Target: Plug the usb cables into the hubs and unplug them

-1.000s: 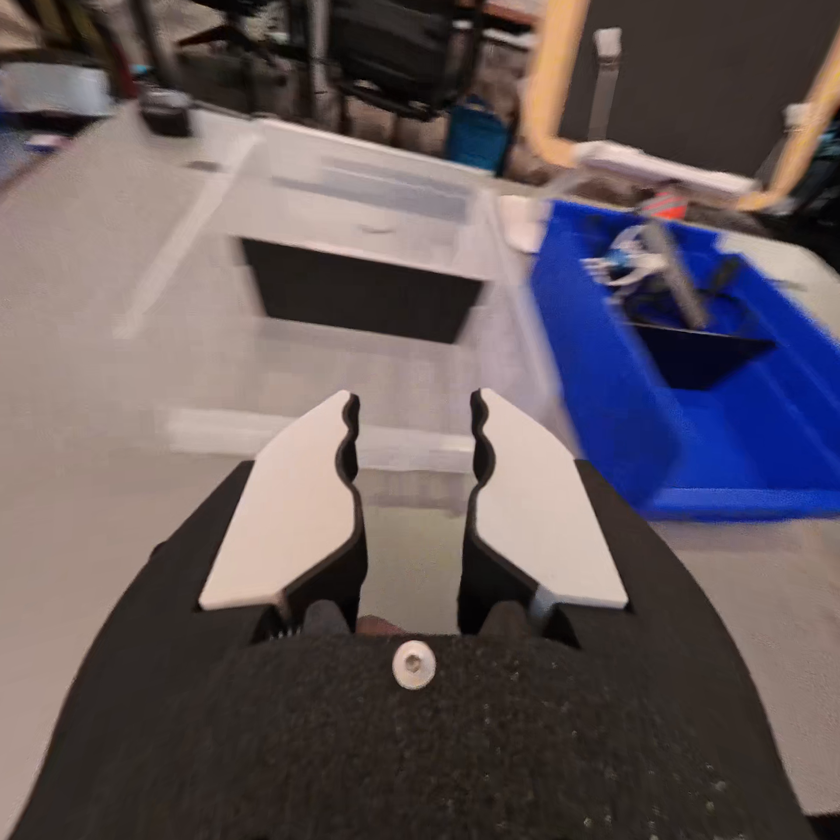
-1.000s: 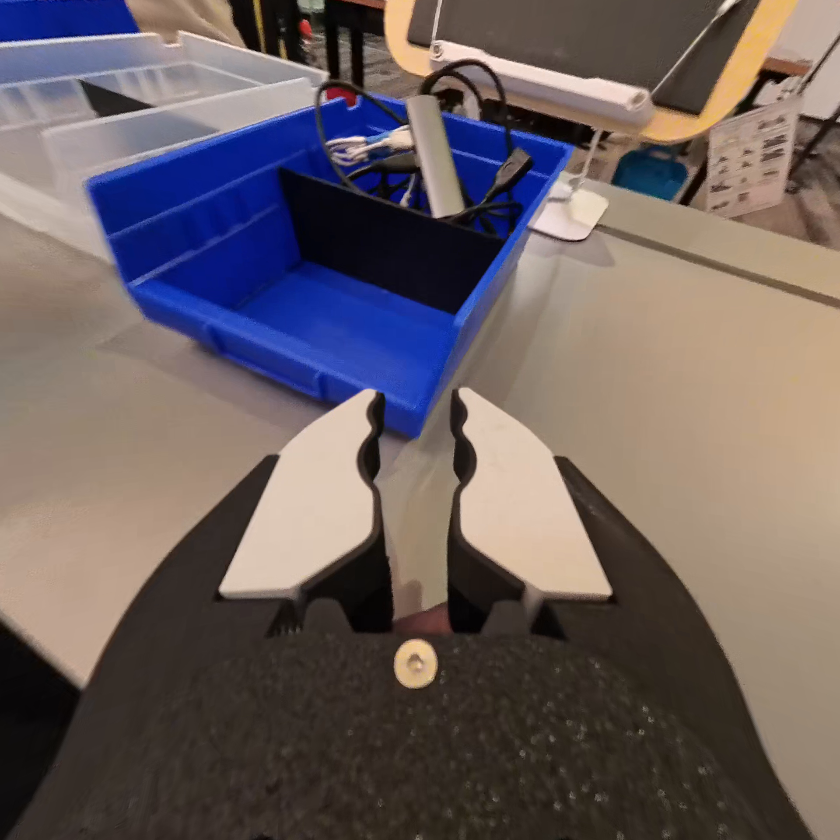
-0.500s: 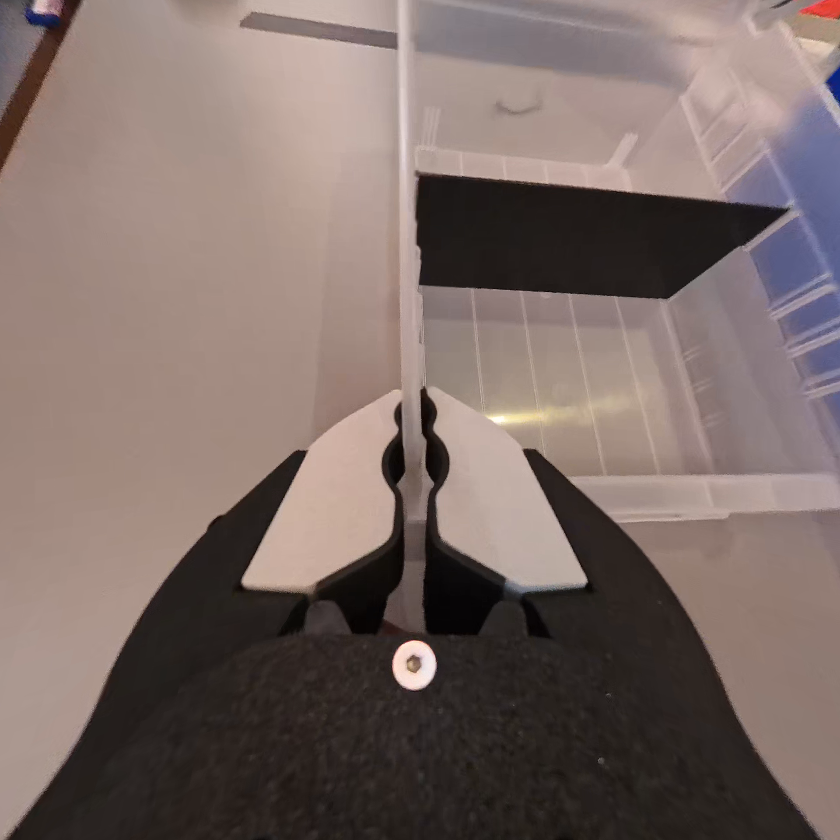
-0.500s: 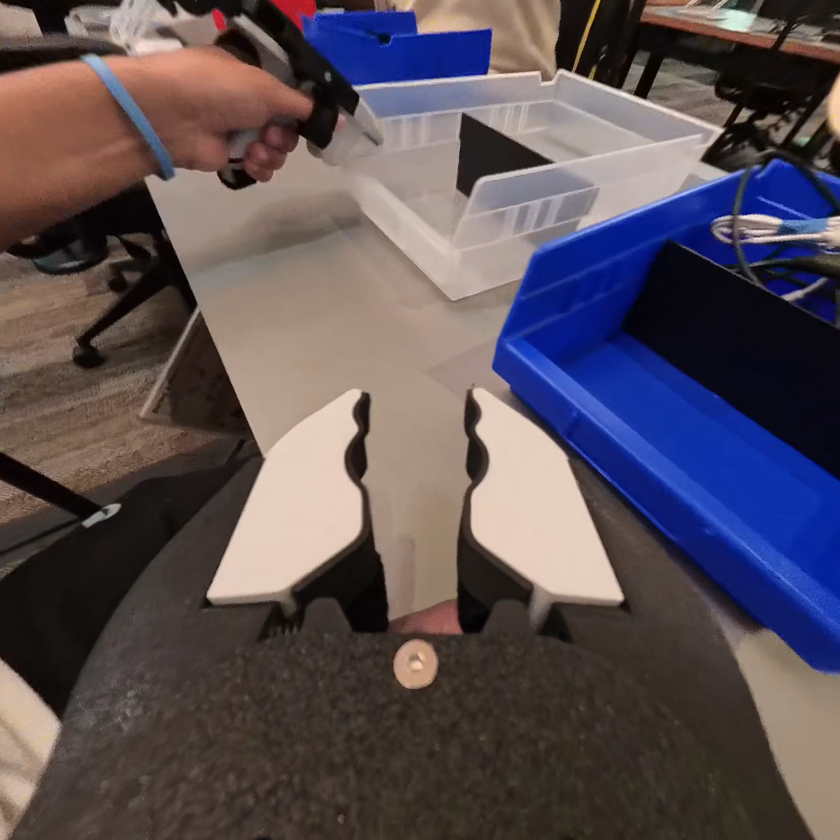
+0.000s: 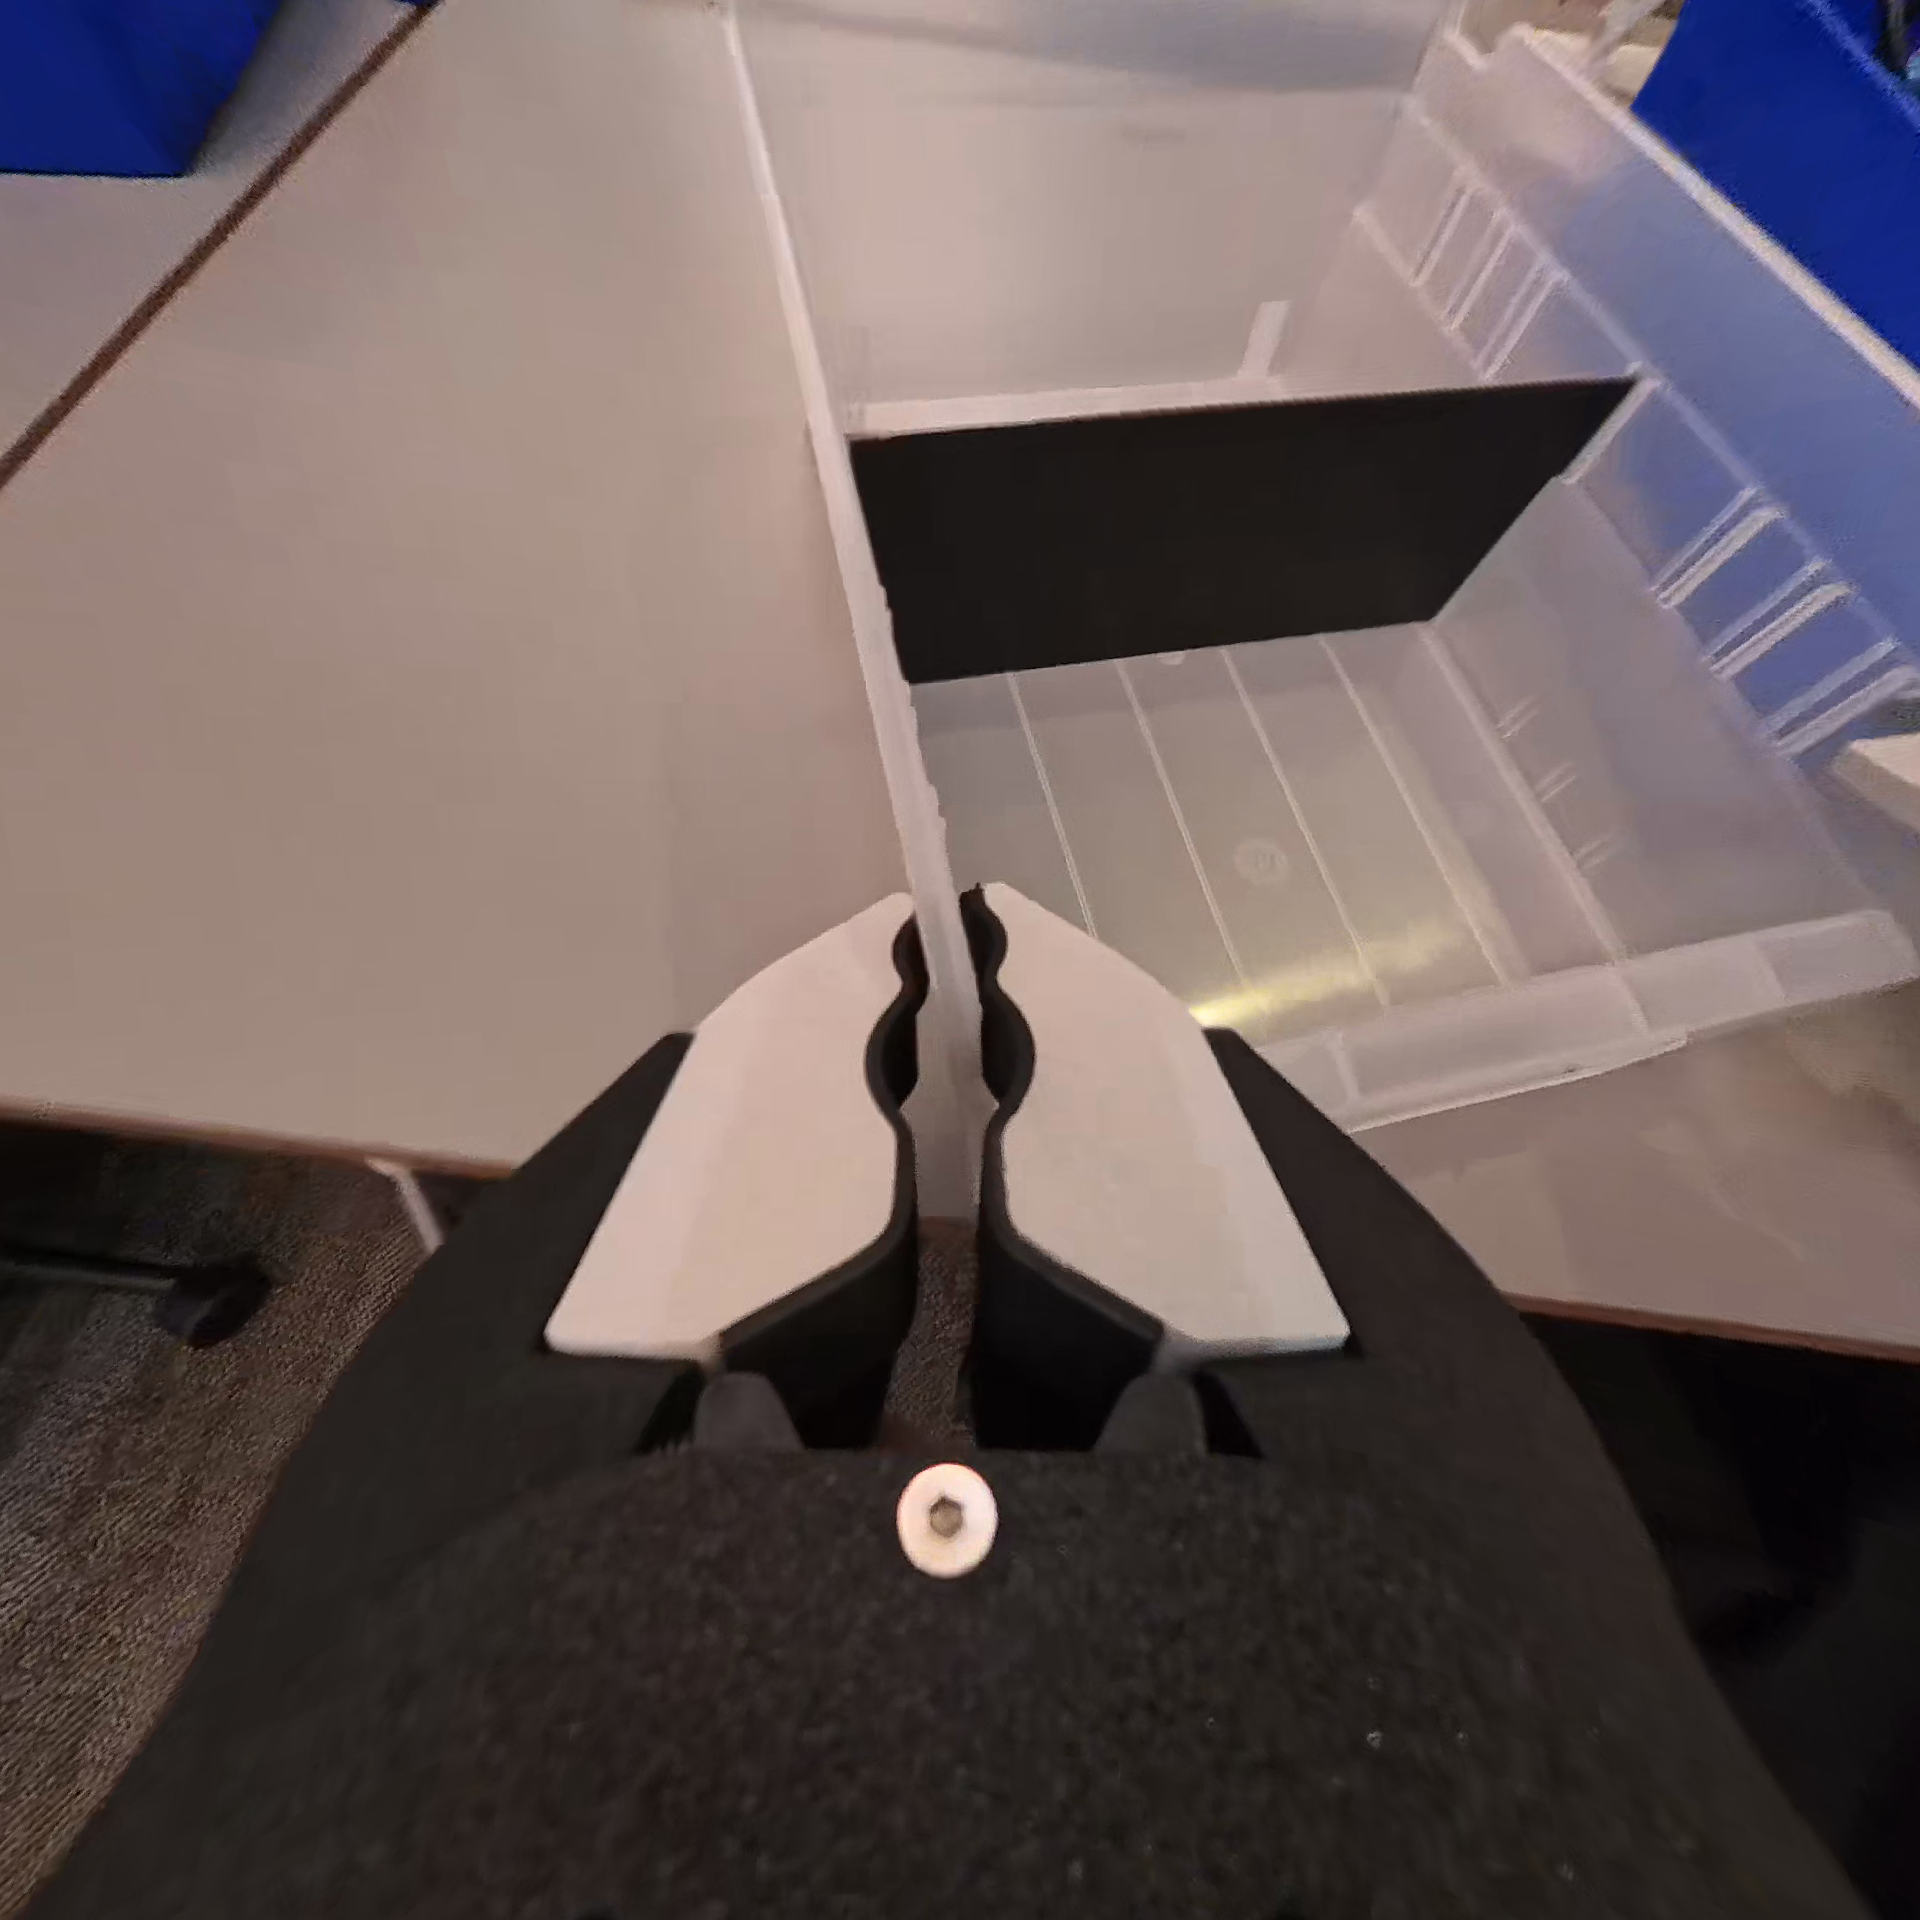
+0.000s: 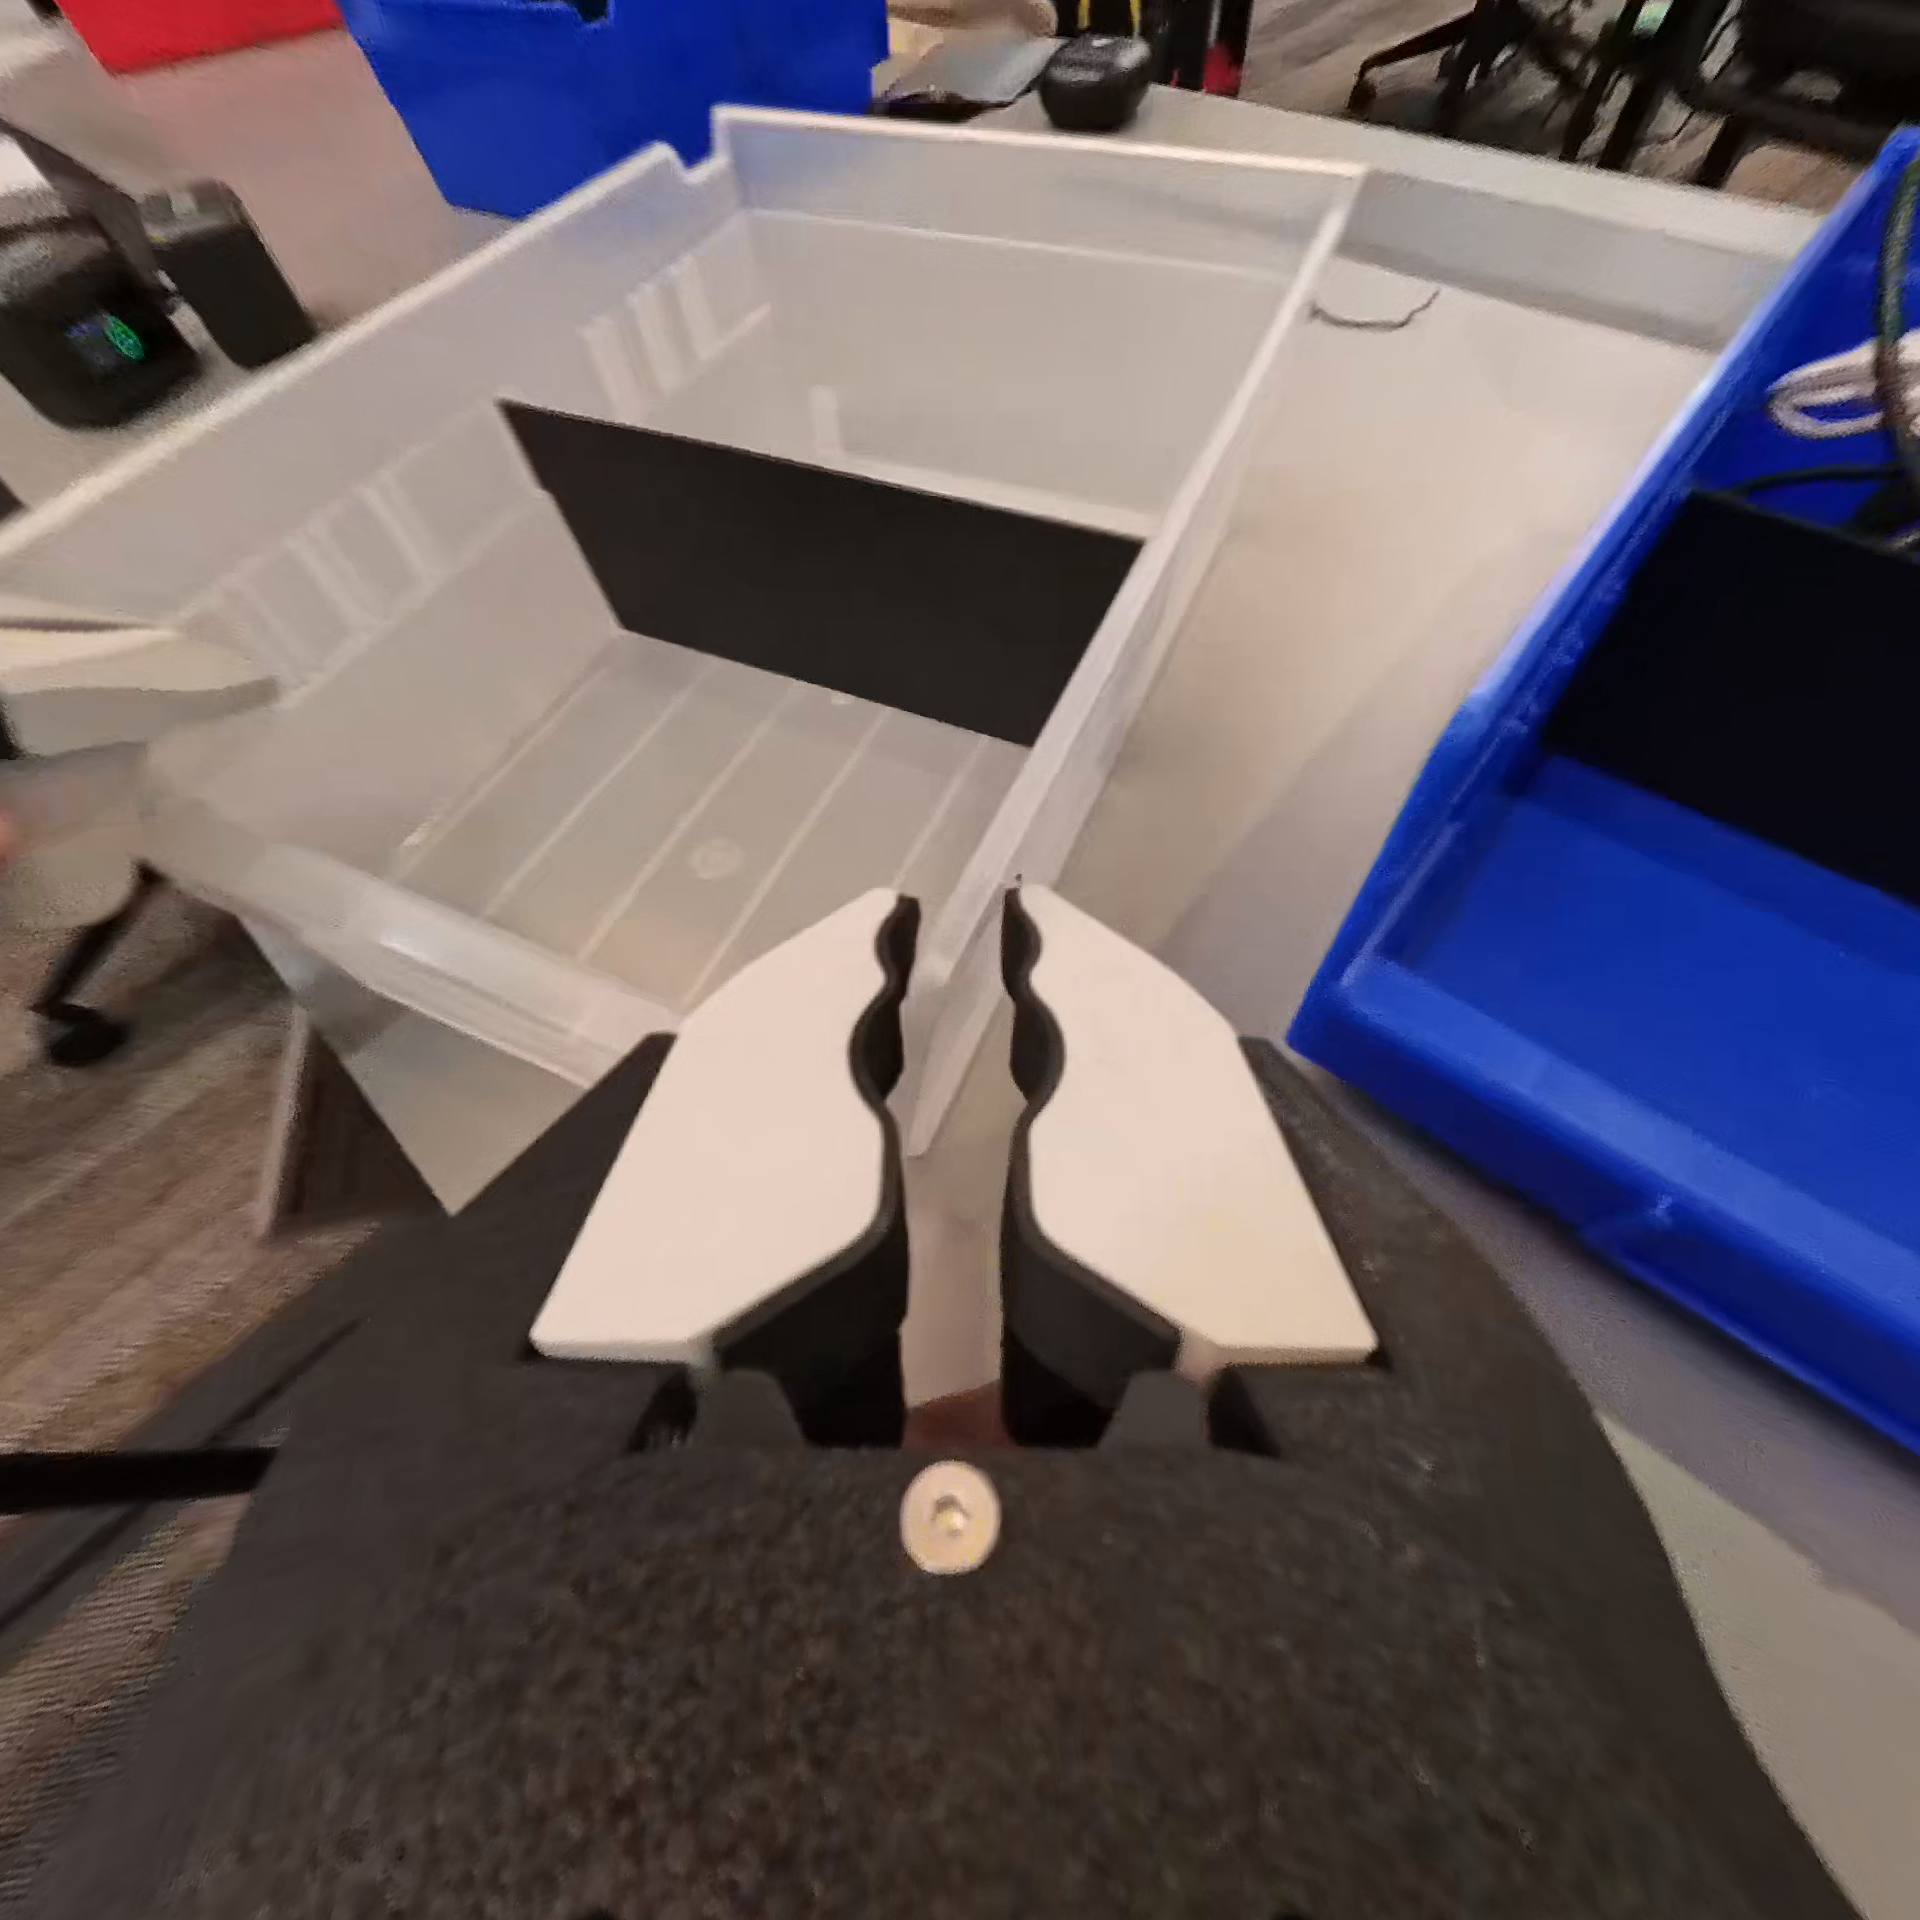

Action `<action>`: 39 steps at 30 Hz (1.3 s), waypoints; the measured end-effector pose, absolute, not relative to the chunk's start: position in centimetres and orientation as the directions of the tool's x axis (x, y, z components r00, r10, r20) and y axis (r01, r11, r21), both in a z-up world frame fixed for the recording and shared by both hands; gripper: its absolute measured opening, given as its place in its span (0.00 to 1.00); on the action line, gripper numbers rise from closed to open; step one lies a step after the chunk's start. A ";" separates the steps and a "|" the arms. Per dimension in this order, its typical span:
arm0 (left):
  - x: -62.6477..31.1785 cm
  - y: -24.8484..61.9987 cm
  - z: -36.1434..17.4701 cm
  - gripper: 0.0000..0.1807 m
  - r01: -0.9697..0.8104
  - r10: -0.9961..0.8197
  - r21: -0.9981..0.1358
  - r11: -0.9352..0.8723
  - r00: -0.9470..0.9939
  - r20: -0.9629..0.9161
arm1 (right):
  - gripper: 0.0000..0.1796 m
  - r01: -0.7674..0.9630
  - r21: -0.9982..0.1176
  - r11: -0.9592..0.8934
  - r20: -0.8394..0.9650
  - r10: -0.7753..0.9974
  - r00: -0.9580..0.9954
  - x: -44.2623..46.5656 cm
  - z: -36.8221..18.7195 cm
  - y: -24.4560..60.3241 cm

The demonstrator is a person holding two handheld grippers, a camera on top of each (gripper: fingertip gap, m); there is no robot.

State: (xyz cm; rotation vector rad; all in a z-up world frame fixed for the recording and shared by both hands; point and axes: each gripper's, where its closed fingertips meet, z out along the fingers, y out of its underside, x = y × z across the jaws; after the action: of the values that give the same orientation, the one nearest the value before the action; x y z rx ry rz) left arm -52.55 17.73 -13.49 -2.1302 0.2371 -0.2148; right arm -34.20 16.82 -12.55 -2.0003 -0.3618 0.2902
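Note:
A clear plastic bin [image 5: 1558, 997] with a black divider [image 5: 1195, 520] stands at the table's near edge. My left gripper [image 5: 940, 909] is shut on the bin's left side wall. My right gripper [image 6: 961, 909] is shut on the right side wall of the same bin [image 6: 436, 935], with the wall's near end between its fingers. A white finger of the left gripper [image 6: 125, 675] shows at the bin's far side. The blue bin [image 6: 1662, 935] stands to the right; coiled white and dark cables [image 6: 1829, 400] lie behind its black divider. No hub is in view.
The grey table [image 5: 416, 623] spreads left of the clear bin. Its near edge drops to carpet [image 5: 156, 1455]. Another blue bin [image 6: 623, 94], a black device [image 6: 94, 343] and a small black object [image 6: 1091, 78] lie beyond the clear bin.
The left gripper stays shut on the bin's left wall and has drawn back to the table edge. The right gripper has swung from the blue bin to the clear bin's right wall and closed on it.

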 end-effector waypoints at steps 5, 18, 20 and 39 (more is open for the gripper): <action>-51.2 15.0 -11.1 0.02 -0.073 -0.196 -0.890 -0.451 0.980 0.019 | 0.04 0.212 -0.931 -0.297 0.116 0.310 0.944 -32.5 -9.3 15.8; -22.4 18.4 6.6 0.02 -0.097 -0.530 -0.994 -0.044 0.846 -0.059 | 0.02 0.202 -0.979 -0.017 0.199 -0.279 0.940 -5.4 8.9 10.8; -15.4 17.9 6.0 0.02 -0.153 -0.584 -0.987 -0.045 0.806 -0.099 | 0.02 0.115 -0.992 -0.051 0.126 -0.359 0.925 1.5 7.1 9.5; 5.1 15.5 -11.7 0.03 -0.304 -0.658 -0.905 -0.297 0.752 -0.037 | 0.02 -0.138 -0.935 -0.328 0.006 -0.401 0.916 22.9 -10.0 7.7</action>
State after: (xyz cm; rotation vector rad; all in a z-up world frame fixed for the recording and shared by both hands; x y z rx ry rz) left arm 5.14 15.53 -11.69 -1.8951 0.7374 -0.4191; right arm 22.93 7.69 -10.03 -1.9038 0.3947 -0.2801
